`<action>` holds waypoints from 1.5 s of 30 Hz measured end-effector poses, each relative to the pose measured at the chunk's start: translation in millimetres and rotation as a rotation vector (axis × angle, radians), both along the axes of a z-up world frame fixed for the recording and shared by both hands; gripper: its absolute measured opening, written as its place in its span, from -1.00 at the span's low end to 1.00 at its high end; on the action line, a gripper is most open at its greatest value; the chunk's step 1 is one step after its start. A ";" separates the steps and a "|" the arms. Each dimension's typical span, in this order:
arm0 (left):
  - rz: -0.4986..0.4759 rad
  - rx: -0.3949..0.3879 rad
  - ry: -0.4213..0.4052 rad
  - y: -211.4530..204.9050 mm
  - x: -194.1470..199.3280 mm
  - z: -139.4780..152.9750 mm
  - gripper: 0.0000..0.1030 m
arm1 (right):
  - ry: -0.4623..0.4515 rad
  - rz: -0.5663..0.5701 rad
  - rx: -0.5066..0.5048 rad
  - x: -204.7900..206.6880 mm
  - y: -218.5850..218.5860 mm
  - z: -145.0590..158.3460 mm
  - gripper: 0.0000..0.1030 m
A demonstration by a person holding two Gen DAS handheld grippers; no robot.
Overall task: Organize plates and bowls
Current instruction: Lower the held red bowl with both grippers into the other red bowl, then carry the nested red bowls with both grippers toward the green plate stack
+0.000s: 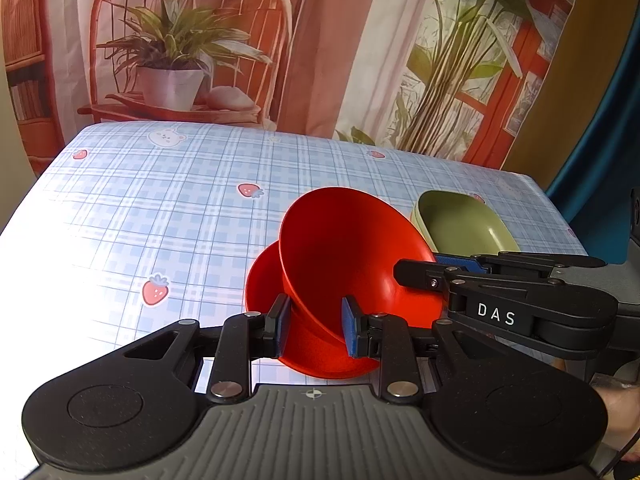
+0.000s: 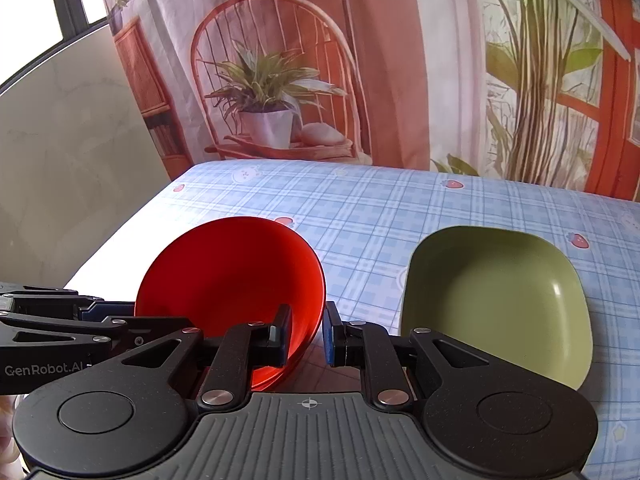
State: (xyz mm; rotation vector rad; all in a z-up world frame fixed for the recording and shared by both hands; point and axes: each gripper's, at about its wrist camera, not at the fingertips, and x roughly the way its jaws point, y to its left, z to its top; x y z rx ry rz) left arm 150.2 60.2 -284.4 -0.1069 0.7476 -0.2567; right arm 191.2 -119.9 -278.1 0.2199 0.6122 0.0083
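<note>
Checked tablecloth (image 2: 400, 216), red bowl (image 2: 236, 276) between right tool (image 2: 306, 334) pads

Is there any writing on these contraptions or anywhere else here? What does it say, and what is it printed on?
"DAS": white letters on the black body of the right tool, seen from the left wrist camera.
"GenRobot.AI": white lettering on the black body of the left tool, seen from the right wrist camera; its last letter runs into the edge of a part in front.
The red bowl, green plate and checked tablecloth carry pictures only, no readable words.
</note>
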 end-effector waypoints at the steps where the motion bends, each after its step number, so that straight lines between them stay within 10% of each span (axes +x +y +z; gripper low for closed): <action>1: 0.000 0.001 0.002 0.4 -0.2 -0.8 -0.44 | 0.002 0.001 0.000 0.4 0.3 -0.5 -0.71; 45: 0.079 -0.070 0.072 17.5 12.2 -25.8 -0.22 | 0.068 0.022 0.012 13.1 6.3 -23.4 -0.55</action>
